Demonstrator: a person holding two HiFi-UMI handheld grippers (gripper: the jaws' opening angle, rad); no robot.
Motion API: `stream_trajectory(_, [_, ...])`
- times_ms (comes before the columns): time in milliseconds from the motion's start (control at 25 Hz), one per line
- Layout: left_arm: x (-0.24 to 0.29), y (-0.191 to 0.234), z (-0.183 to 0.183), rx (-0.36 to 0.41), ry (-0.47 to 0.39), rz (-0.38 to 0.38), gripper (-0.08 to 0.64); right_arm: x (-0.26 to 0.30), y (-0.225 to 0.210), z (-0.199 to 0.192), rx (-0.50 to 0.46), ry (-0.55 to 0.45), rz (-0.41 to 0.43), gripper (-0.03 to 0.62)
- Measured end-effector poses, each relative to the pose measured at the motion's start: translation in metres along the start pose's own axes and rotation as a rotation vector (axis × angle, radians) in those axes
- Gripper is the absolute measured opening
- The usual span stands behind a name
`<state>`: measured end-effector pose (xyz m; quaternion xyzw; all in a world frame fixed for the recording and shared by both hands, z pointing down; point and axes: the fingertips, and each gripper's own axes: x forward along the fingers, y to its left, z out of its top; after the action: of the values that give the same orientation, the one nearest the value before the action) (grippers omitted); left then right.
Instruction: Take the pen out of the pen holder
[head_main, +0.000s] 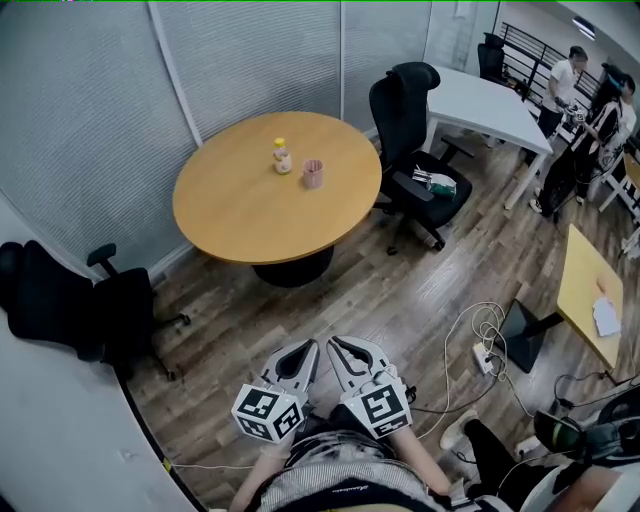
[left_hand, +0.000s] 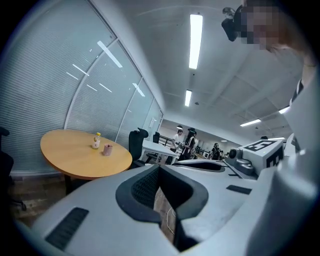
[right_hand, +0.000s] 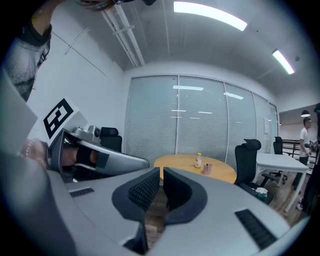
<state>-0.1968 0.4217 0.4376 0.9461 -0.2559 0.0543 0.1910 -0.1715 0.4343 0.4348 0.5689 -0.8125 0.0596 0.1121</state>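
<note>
A pink pen holder (head_main: 313, 174) stands on the round wooden table (head_main: 250, 215) across the room, next to a small yellow-capped bottle (head_main: 282, 157). It is too far off to tell whether a pen is in it. My left gripper (head_main: 311, 346) and right gripper (head_main: 336, 343) are side by side close to my body, above the wood floor and well short of the table. Both are shut with nothing between the jaws. The left gripper view shows the left gripper (left_hand: 159, 169) with the pen holder (left_hand: 107, 149) far to the left. Past the right gripper (right_hand: 161, 172), the pen holder (right_hand: 208, 168) sits ahead, slightly right.
A black office chair (head_main: 412, 130) stands right of the table, another (head_main: 85, 300) at the left by the wall. Behind are a white desk (head_main: 490, 105) and people (head_main: 590, 105). A power strip with cables (head_main: 483, 355) lies on the floor near a small yellow table (head_main: 590, 290).
</note>
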Motion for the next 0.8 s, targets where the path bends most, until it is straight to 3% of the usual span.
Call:
stream_trajectory(360, [0.013,-0.001,-0.007,-0.017,0.001,0.024,0.005,0.003,-0.019,-0.006,-0.002,0.002,0.003,0.036])
stream_trajectory(800, [0.058,0.055,0.016,-0.032,0.020,-0.031,0.005,0.064,-0.051,0.006,0.011,0.019,-0.048,0.036])
